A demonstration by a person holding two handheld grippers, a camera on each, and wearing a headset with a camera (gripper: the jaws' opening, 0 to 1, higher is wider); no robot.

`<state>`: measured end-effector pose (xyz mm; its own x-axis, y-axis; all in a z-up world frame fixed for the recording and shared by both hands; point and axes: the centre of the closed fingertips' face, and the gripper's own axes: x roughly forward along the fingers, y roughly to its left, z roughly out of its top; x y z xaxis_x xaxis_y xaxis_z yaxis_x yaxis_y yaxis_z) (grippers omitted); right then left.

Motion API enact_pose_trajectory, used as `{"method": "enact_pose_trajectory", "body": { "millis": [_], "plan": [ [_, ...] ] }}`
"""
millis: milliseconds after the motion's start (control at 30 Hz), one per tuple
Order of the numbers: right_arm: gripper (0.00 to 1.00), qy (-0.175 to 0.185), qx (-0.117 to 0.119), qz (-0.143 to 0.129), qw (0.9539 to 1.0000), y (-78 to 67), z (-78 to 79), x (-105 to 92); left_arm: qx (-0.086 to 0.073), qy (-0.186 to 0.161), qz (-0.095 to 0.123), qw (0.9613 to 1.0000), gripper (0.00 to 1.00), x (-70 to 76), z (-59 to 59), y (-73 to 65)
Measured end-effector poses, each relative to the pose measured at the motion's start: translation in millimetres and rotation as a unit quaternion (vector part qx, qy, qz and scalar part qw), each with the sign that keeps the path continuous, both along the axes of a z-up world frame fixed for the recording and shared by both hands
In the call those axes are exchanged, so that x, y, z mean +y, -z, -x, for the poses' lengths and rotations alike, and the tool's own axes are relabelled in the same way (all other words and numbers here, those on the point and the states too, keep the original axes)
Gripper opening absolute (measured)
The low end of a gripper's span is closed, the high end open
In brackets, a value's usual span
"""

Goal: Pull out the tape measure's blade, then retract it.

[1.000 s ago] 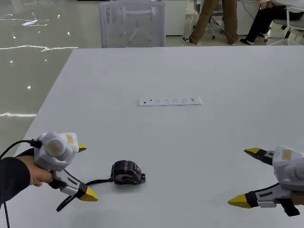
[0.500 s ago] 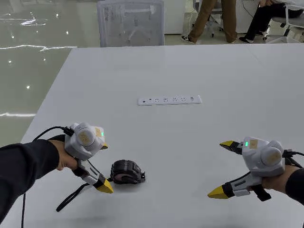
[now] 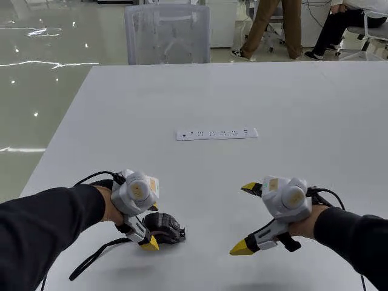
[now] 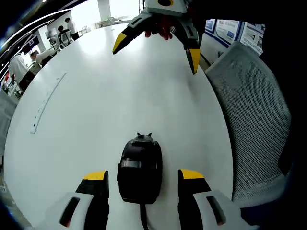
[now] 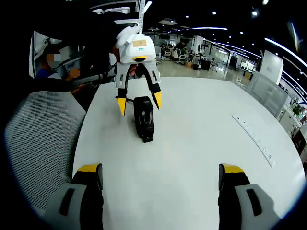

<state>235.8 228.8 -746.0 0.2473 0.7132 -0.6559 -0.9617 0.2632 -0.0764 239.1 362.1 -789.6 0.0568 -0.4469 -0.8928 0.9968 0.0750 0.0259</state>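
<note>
The white table [image 3: 273, 103] takes most of the scene, and a grey mesh chair [image 3: 167, 33] stands at its far edge, beyond the white power strip [image 3: 217, 133]. The power strip lies flat on the table top, about in the middle.

On the near side of the power strip, well apart from it and to its left, the left gripper [image 3: 151, 227] is held low over the table. On the near side and a little to the right of the power strip, the right gripper [image 3: 246, 217] is held with its yellow tips pointing toward the left one. Its fingers stand wide apart, with nothing between them and nothing touching them.

The black tape measure [image 3: 163, 227] lies on the table, near-left of the power strip and well apart from it. In the left gripper view it sits between the two yellow-tipped fingers [image 4: 96, 182], which are spread on both sides of the case. A thin gap of white table shows on each side, so they do not press it. The blade is inside the case, and its hook end faces away from the left gripper, toward the right gripper.

A black wrist strap [image 3: 97, 254] runs from the case back under the left gripper and lies in a loop on the table.
</note>
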Motion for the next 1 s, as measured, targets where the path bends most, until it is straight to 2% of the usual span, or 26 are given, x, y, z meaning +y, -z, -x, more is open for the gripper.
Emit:
{"method": "enact_pose_trajectory", "body": {
  "millis": [67,200,333,367,400,500,633,700,767,933,1000],
  "plan": [
    [0.97,-0.012,0.003,0.003,0.9999,1.9,1.1,11.3,-0.008,0.007,-0.003,0.9999,0.51,-2.8,-3.6,3.2],
    [0.96,-0.031,0.008,0.011,0.9994,7.3,2.7,27.7,-0.005,0.008,-0.002,0.9999,0.5,-8.9,-5.2,5.0],
    [0.94,-0.047,0.014,0.018,0.9986,13.0,3.4,41.6,-0.014,0.026,-0.017,0.9994,0.43,-8.4,-6.6,8.6],
    [0.94,-0.05,0.015,0.02,0.9984,14.0,2.9,45.5,-0.004,0.037,-0.02,0.9991,0.37,-7.6,-2.3,9.7],
    [0.93,-0.051,0.016,0.02,0.9984,14.9,1.9,47.8,-0.01,0.035,-0.018,0.9992,0.35,-8.6,-3.3,10.1],
    [0.92,-0.054,0.025,0.021,0.998,18.5,0.0,55.9,-0.009,0.036,-0.027,0.999,0.34,-7.9,-5.2,11.0],
    [0.86,-0.063,0.029,0.028,0.9972,25.3,-2.9,65.9,-0.002,0.037,-0.041,0.9985,0.34,-7.2,-5.7,11.5],
    [0.84,-0.059,0.035,0.031,0.9972,30.1,-5.5,68.9,0.001,0.033,-0.041,0.9986,0.34,-6.6,-5.8,11.4],
    [0.8,-0.062,0.039,0.032,0.9968,34.4,-6.0,72.2,0.005,0.028,-0.04,0.9988,0.34,-6.3,-6.0,11.3],
    [0.67,-0.075,0.035,0.046,0.9955,45.6,-6.3,79.4,0.0,0.019,-0.042,0.9989,0.33,-7.5,-8.8,12.8],
    [0.62,-0.075,0.031,0.05,0.9954,50.9,-8.0,83.1,0.003,0.018,-0.042,0.9989,0.33,-7.9,-8.6,12.2]
  ]
}}
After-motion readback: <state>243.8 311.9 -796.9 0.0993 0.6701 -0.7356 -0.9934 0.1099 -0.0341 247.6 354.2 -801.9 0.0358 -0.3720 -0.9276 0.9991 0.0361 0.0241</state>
